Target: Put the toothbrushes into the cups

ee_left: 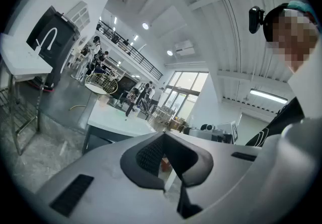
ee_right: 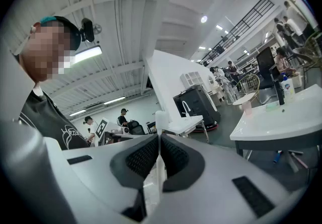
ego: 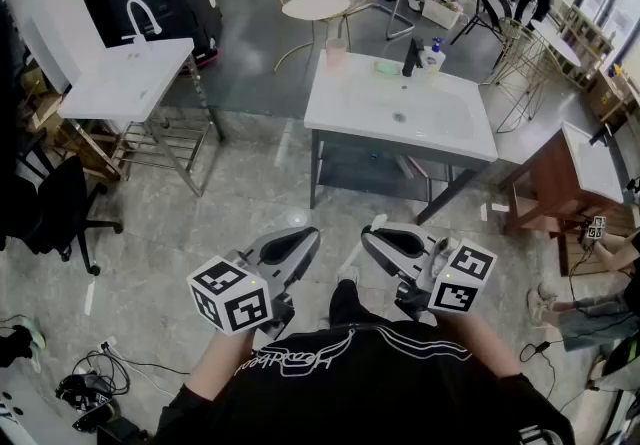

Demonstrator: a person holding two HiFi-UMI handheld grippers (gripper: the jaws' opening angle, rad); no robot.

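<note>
- Grey left tool (ego: 303,236) hung low over the stone floor (ego: 240,203), its jaws closed on nothing.
- Matching right tool (ego: 376,230) sat just beside it, jaws pressed together, empty.
- Pink cup (ego: 336,53) stood at the far left edge of the white counter (ego: 440,128), well apart from both tools.
- White bottle (ego: 432,55) stood near the counter's far right.
</note>
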